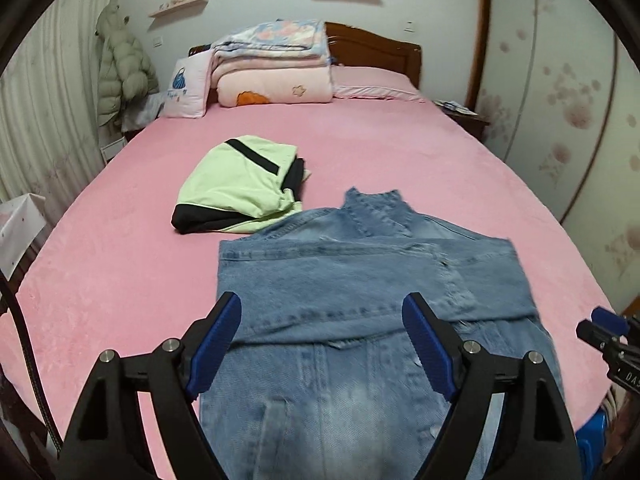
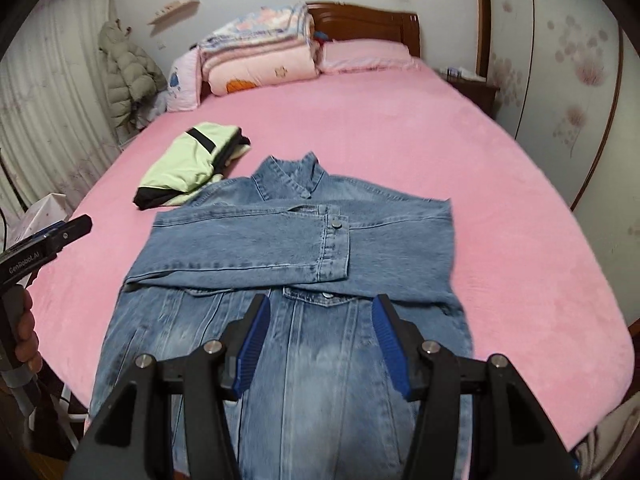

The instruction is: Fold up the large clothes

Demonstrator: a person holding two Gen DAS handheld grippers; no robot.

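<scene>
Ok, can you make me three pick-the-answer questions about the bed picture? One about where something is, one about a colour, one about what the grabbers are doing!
1. Where is the green top?
A. On the jacket
B. On the bed, beside the jacket's left shoulder
C. On the pillow

2. What colour is the bed sheet?
A. Pink
B. White
C. Blue

3. How are the grippers?
A. Both shut on the jacket
B. One holds a sleeve
C. Both open, holding nothing

Answers:
1 B, it lies folded by the jacket.
2 A, the sheet is pink all over.
3 C, left gripper and right gripper show spread jaws, nothing between.
</scene>
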